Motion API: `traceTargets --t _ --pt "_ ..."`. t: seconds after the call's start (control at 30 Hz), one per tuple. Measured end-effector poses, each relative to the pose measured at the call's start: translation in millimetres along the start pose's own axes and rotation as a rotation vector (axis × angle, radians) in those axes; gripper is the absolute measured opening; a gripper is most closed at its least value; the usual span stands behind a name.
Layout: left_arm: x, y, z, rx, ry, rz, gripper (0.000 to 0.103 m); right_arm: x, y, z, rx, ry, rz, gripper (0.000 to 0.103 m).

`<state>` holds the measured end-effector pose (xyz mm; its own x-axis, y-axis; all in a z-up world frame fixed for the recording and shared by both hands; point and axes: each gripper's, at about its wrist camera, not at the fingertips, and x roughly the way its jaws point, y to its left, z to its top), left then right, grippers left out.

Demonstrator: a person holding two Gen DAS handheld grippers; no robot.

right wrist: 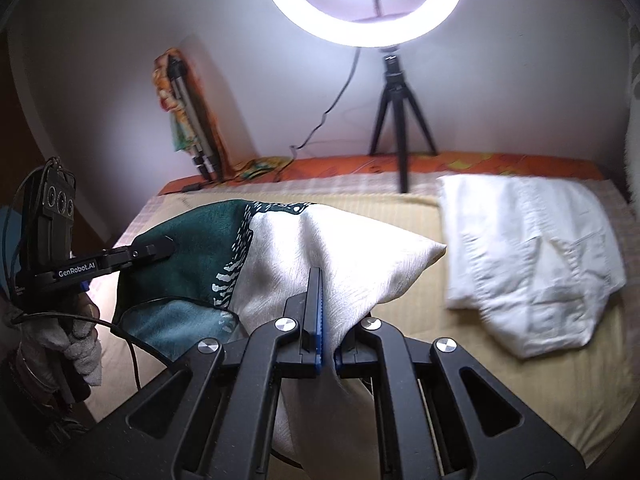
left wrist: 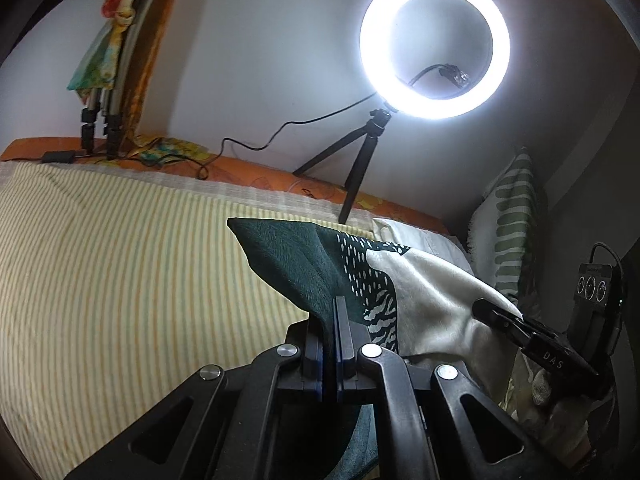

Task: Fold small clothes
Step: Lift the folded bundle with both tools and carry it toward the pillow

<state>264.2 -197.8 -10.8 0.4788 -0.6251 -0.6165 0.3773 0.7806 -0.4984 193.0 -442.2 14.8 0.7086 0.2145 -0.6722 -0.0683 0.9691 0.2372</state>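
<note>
- Left gripper (left wrist: 335, 312) is clamping the dark green end of the green-and-cream cloth (left wrist: 360, 280), jaws fully closed on the fabric.
- Right gripper (right wrist: 318, 280) is pinching the cream end of the same cloth, jaws closed with fabric bunched between them.
- Cloth is hanging stretched between the two grippers, lifted off the striped bedsheet (left wrist: 100, 260), lower part draping down under the jaws.
- A gloved hand (right wrist: 76, 340) is gripping the left gripper's handle in the right wrist view.
- White garment (right wrist: 532, 264) is lying on the sheet, to the right of the held cloth, apart from it.
- Ring light (left wrist: 435, 45) on its tripod (left wrist: 360, 164) is shining at the bed's far edge.
</note>
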Motion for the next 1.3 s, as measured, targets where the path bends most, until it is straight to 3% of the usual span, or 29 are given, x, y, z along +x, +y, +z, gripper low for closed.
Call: traceTargets --t 0.67,0.93,1.13,1.23,1.3 --pt "163 -145 50 0.173 -0.027 -0.038 0.0 -22 -177 63 -0.08 -0.104 -0.23 0.005" --pt "217 -172 42 0.196 0.002 -0.036 0.0 -7 -241 59 -0.046 -0.113 -0.234 0.005" --pt "237 -179 25 0.22 0.047 -0.001 0.0 11 -266 47 -0.033 -0.067 -0.213 0.005" --pt "235 -182 20 0.257 0.048 0.033 0.004 19 -276 43 -0.024 -0.023 -0.237 0.005" --pt "235 -186 18 0.283 0.059 0.048 0.02 22 -283 41 0.002 0.01 -0.244 0.006"
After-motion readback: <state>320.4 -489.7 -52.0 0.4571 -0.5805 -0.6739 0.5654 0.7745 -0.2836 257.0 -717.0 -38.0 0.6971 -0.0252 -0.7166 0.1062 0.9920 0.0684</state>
